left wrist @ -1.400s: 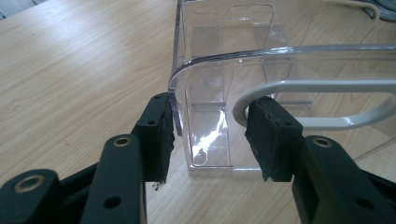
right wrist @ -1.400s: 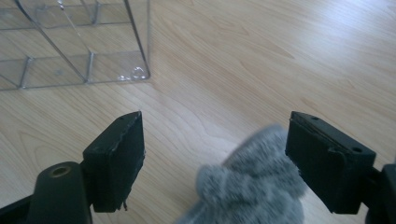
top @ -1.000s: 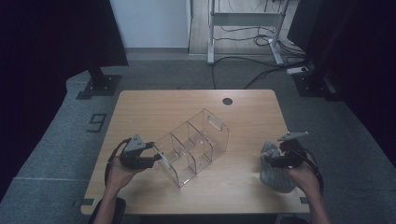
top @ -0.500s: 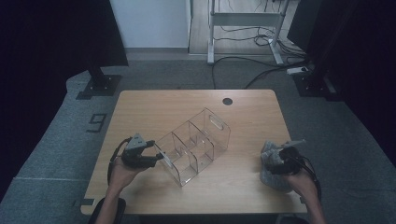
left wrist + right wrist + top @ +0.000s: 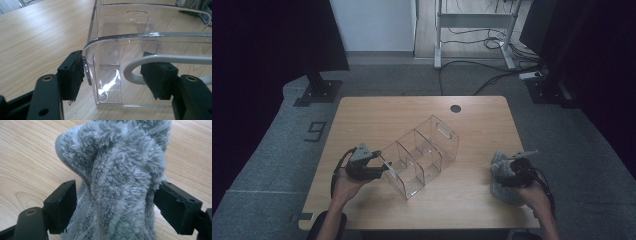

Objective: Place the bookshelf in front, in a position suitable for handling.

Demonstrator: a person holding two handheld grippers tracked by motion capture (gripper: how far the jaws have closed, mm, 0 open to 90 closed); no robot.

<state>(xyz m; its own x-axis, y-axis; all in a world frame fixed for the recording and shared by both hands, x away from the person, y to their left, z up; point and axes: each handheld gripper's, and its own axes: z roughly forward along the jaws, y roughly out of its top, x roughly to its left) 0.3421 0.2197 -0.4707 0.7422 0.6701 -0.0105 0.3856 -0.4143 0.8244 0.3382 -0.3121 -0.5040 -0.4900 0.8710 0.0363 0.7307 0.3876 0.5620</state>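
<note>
A clear plastic organizer (image 5: 422, 155) with several compartments lies slanted across the middle of the wooden table (image 5: 377, 115). My left gripper (image 5: 382, 169) sits at its near-left corner. In the left gripper view the jaws (image 5: 115, 77) straddle that rounded corner of the organizer (image 5: 112, 42). They have just been closing and still stand wide apart, with the left pad at the outer wall. My right gripper (image 5: 510, 175) rests low at the table's right side, shut on a fluffy grey cloth (image 5: 499, 192). That cloth (image 5: 120, 165) fills the gap between the right gripper's (image 5: 115, 205) pads.
A small round hole (image 5: 455, 108) sits near the table's far edge. On the floor beyond stand a dark stand base (image 5: 317, 92) at the left, and a metal desk frame (image 5: 472, 22) with cables at the back. The table's front edge runs just under both hands.
My right hand has sunk toward the tabletop with the grey cloth in its jaws. The left hand and the organizer have stayed where they were.
</note>
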